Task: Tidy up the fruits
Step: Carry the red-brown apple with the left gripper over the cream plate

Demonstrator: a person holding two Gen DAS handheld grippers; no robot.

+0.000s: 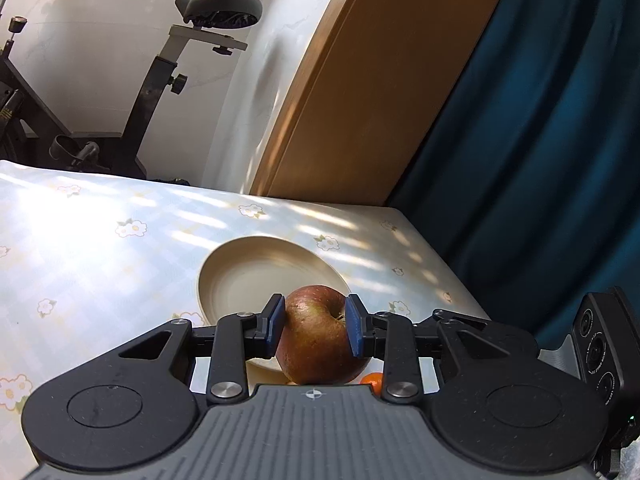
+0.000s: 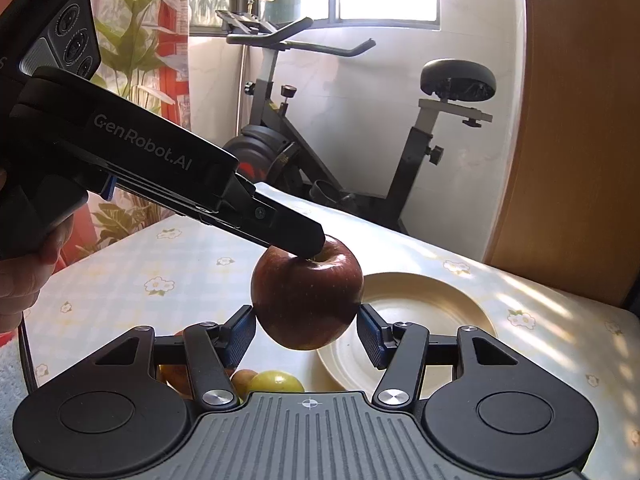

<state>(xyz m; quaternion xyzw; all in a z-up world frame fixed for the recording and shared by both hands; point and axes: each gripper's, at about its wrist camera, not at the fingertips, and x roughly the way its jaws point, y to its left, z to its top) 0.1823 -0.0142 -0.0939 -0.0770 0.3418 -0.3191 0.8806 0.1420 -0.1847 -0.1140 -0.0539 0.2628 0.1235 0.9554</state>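
Red apple [image 1: 320, 334]: clamped between both pads of left tool [image 1: 314, 330], lifted clear above near edge of cream plate [image 1: 256, 264]. Right tool [image 2: 307, 334]: jaws part-open flanking apple [image 2: 307, 300], contact unclear. Plate: on floral counter [image 1: 100, 248]. Small orange [image 1: 372, 382]: beside plate's near edge.
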